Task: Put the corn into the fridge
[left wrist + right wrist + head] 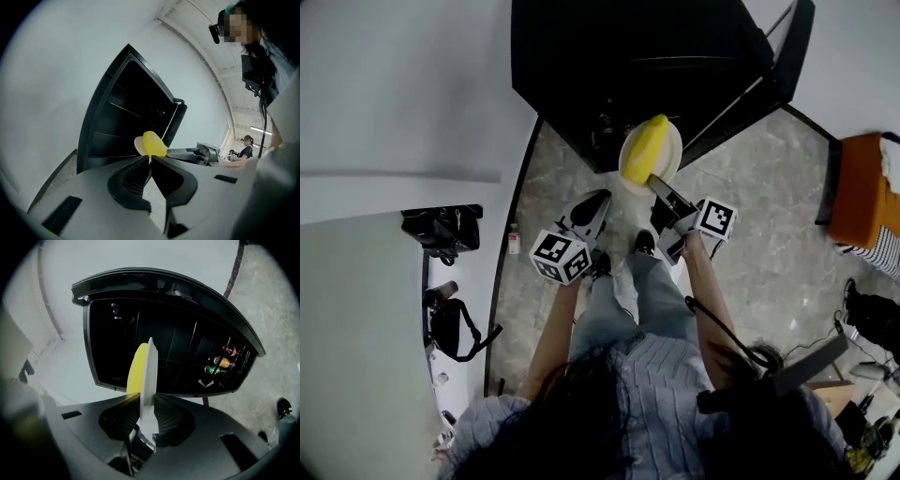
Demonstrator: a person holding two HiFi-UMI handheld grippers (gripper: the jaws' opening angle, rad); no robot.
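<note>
A yellow corn cob (645, 145) lies on a white plate (667, 150). My right gripper (661, 187) is shut on the plate's near rim and holds it out toward the open black fridge (628, 66). In the right gripper view the plate (149, 376) stands edge-on between the jaws, with the corn (136, 369) to its left and the dark fridge shelves (183, 348) behind. My left gripper (591, 214) hangs beside it to the left, shut and empty. In the left gripper view its tips (150, 161) meet just below the corn (153, 143).
Bottles (221, 363) stand in the fridge door shelf at the right. Black bags (445, 230) lie by the white wall at the left. An orange box (862, 192) stands at the right on the marble floor (750, 216). Another person (244, 146) sits far off.
</note>
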